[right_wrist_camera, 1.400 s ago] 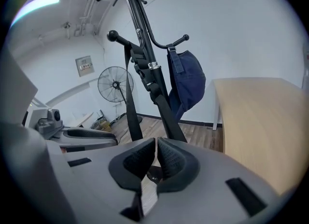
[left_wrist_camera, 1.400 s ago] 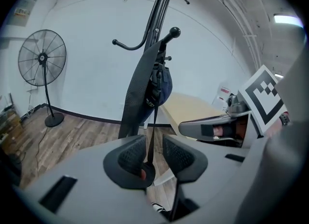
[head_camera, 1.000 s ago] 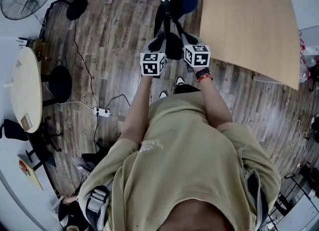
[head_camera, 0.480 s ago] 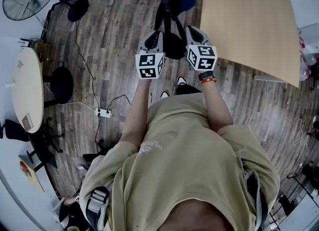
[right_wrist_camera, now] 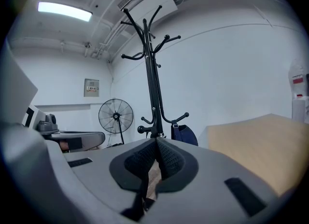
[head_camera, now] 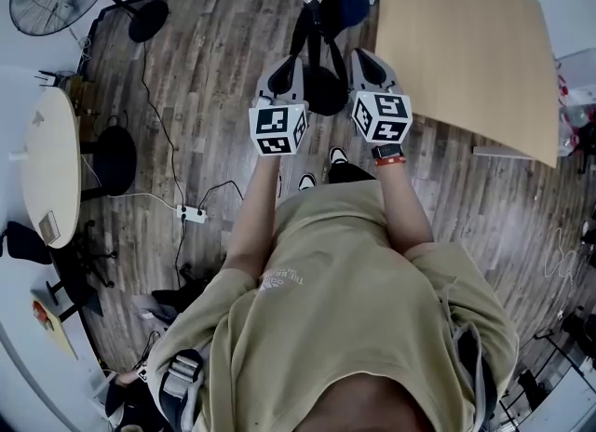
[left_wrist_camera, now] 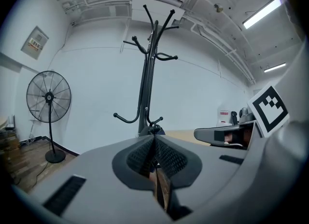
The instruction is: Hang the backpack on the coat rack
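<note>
Left gripper (left_wrist_camera: 153, 137) and right gripper (right_wrist_camera: 156, 139) press ribbed pads (left_wrist_camera: 169, 158) together, empty; slender black coat rack (right_wrist_camera: 153, 88) bears navy backpack (right_wrist_camera: 186, 135).

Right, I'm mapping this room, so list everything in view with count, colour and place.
coat rack: one, black, ahead of both grippers
backpack: one, dark blue, hanging on a low hook of the coat rack
fan: one, black, on a floor stand left of the coat rack
wooden table: one, tan, right of the coat rack
round table: one, off-white, far left
power strip: one, white, on the floor
shoes: two, white and black, below the arms
left gripper: one, grey, shut, empty
right gripper: one, grey, shut, empty
</note>
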A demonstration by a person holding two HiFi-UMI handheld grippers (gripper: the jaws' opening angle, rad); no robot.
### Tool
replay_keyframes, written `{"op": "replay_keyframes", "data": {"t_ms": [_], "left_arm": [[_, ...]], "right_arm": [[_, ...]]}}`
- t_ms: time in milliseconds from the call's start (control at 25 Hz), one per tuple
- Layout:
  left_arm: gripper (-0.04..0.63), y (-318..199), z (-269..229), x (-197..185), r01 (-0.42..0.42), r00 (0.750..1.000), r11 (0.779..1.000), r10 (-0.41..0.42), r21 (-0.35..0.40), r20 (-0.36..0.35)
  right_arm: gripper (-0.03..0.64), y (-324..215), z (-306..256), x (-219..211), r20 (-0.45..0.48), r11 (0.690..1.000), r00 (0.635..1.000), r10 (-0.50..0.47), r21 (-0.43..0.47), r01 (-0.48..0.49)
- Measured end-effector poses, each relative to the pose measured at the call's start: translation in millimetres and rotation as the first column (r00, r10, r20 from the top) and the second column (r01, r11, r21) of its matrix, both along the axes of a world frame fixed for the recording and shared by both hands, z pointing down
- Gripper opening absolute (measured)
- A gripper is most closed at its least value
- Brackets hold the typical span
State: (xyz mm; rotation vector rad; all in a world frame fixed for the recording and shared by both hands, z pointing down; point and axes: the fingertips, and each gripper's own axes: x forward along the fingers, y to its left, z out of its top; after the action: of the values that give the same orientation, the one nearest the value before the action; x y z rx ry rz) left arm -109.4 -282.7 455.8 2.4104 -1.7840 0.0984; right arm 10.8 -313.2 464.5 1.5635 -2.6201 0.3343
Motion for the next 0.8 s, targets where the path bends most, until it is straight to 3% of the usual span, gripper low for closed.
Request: {"op": "replay_keyframes", "data": {"t_ms": [480,800], "left_arm": [[0.025,4,-10,8,-0.018,1.0,1.0,0.018,0.006,0.002],[0.025,-8,4,0,-0.002,1.0,1.0,0.002,-0.028,0.005]], "right_arm": [[0.015,1,-10,7,0.009,1.0,1.0,0.016,0.007,-0.016],[0.015,-17,2,9,0.014,1.0,1.0,0.022,-0.015,-0.021]]}}
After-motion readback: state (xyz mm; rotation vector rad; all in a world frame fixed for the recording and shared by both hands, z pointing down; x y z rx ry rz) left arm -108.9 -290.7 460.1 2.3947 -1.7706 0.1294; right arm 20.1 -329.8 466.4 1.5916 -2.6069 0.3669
